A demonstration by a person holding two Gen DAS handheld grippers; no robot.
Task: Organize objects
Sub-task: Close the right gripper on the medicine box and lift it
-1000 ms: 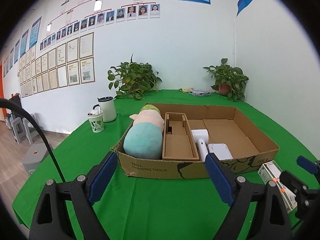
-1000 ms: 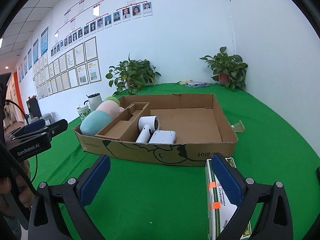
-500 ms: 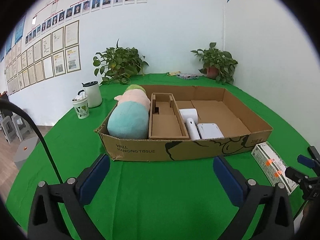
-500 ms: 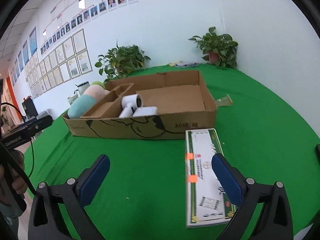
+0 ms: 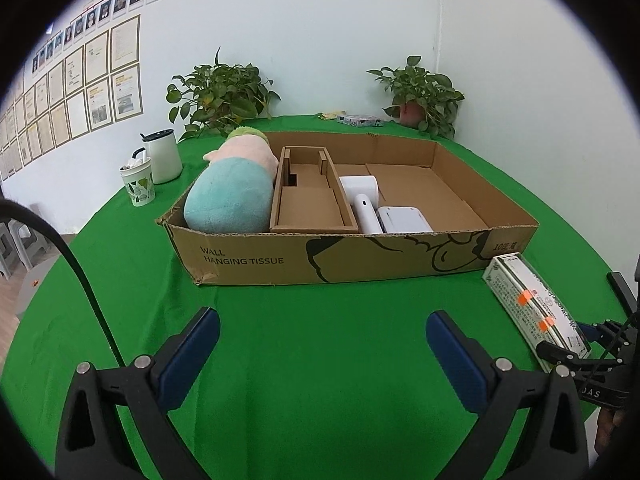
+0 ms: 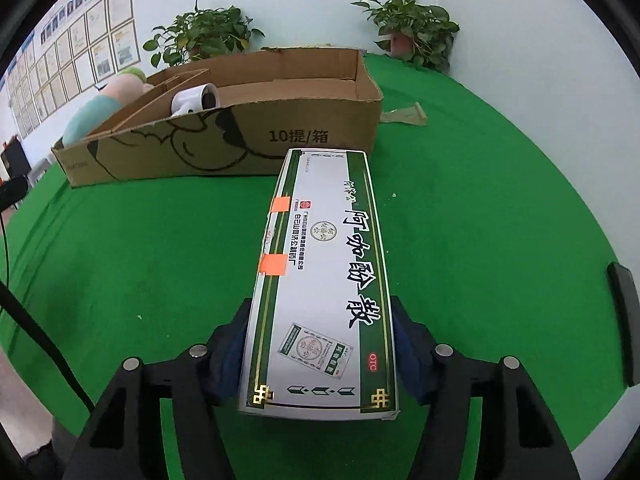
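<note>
A long white-and-green medicine box (image 6: 328,280) lies on the green table in front of the cardboard box (image 6: 256,144). My right gripper (image 6: 320,344) is shut on its near end, one pad on each long side. It also shows in the left wrist view (image 5: 532,308), right of the cardboard box (image 5: 320,256). The cardboard box holds a plush toy (image 5: 232,192), a cardboard insert (image 5: 308,200), a white device (image 5: 364,200) and a white case (image 5: 404,220). My left gripper (image 5: 320,356) is open and empty above the table.
A white jug (image 5: 162,156) and a paper cup (image 5: 138,184) stand left of the cardboard box. Two potted plants (image 5: 216,96) (image 5: 420,96) stand at the back by the wall. A small wrapper (image 6: 404,114) lies right of the box.
My right gripper has moved forward and down over the medicine box and closed on its near end. My left gripper has tilted down a little and stayed open.
</note>
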